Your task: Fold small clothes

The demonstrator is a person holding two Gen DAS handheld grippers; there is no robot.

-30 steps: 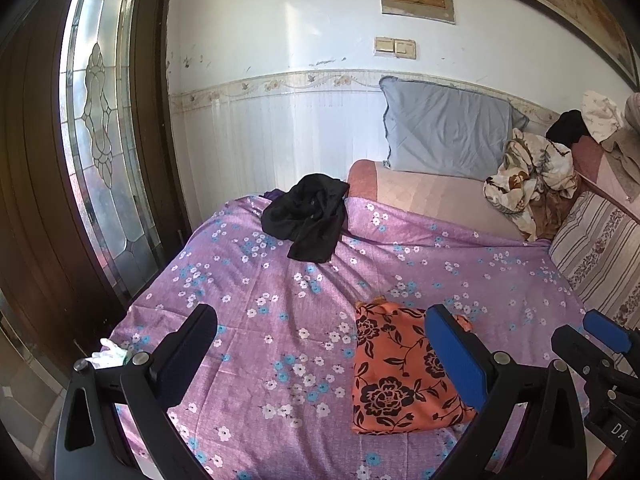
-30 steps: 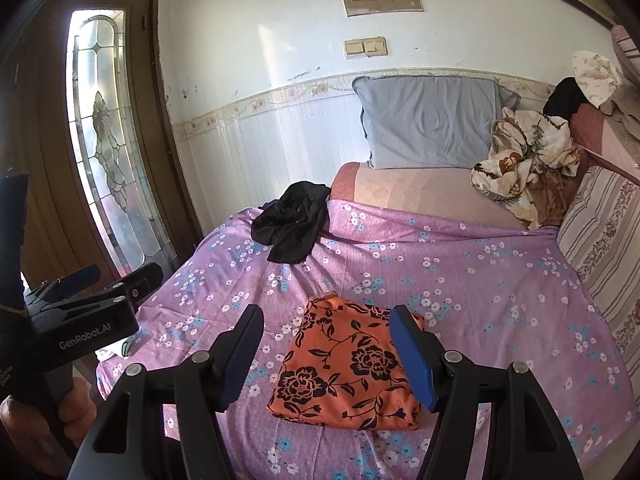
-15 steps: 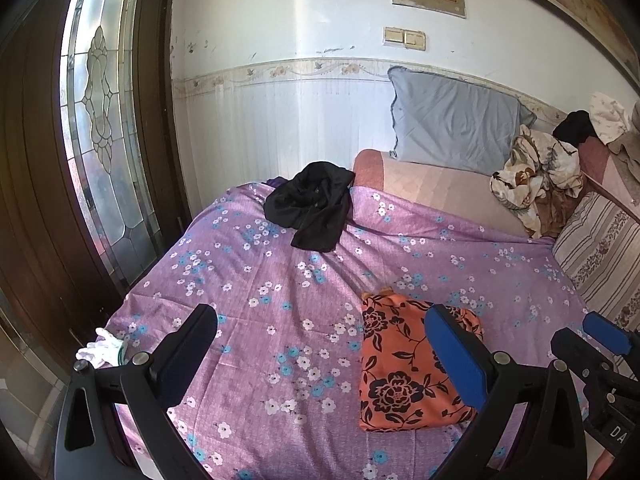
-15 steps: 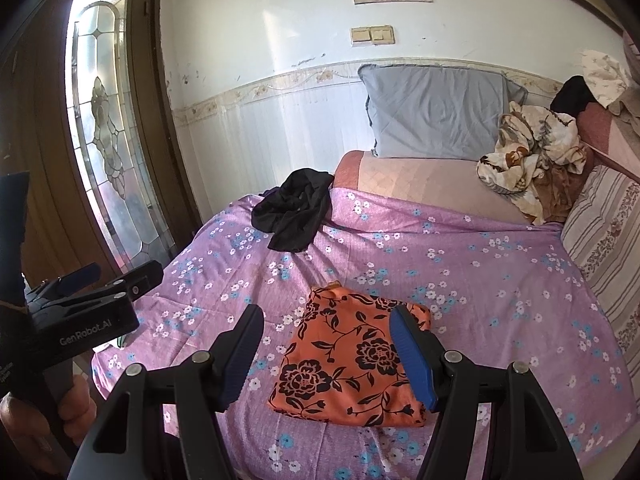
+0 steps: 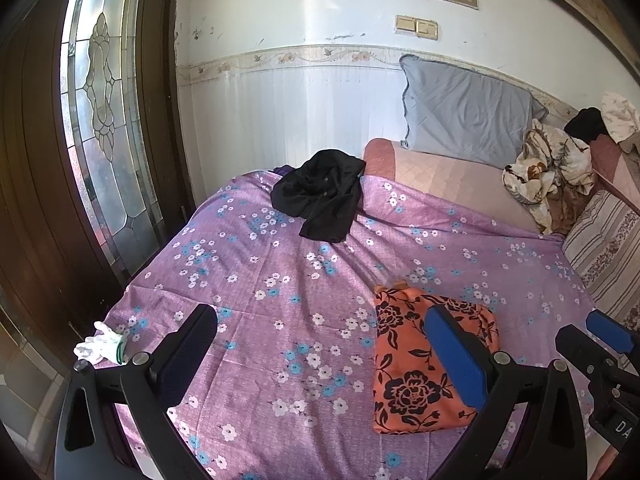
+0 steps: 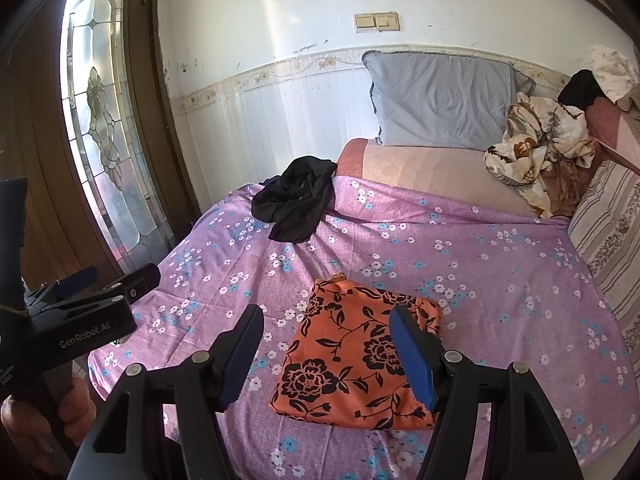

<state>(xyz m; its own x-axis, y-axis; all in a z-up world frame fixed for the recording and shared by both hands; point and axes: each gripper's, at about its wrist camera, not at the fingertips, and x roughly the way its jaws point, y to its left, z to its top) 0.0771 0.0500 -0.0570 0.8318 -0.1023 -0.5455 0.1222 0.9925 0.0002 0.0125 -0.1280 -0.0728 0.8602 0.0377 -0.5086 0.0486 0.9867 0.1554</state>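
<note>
Folded orange floral cloth (image 6: 356, 356) on bed (image 6: 500, 264); black garment (image 6: 298, 204) at 11 o'clock. L gripper (image 5: 324, 364), R gripper (image 6: 326, 350): jaws wide, empty.

The left gripper (image 5: 320, 354) pointed forward and somewhat downward, its two fingers spread wide apart with nothing between the pads. The right gripper (image 6: 328, 346) sat in the same attitude, tilted a little below level, its jaws also parted and gripping nothing. The two tools were side by side, the left one showing at the left edge of the right wrist view. A hand (image 6: 52, 412) was wrapped around the left gripper's handle, its fingers curled about the grip from below.
</note>
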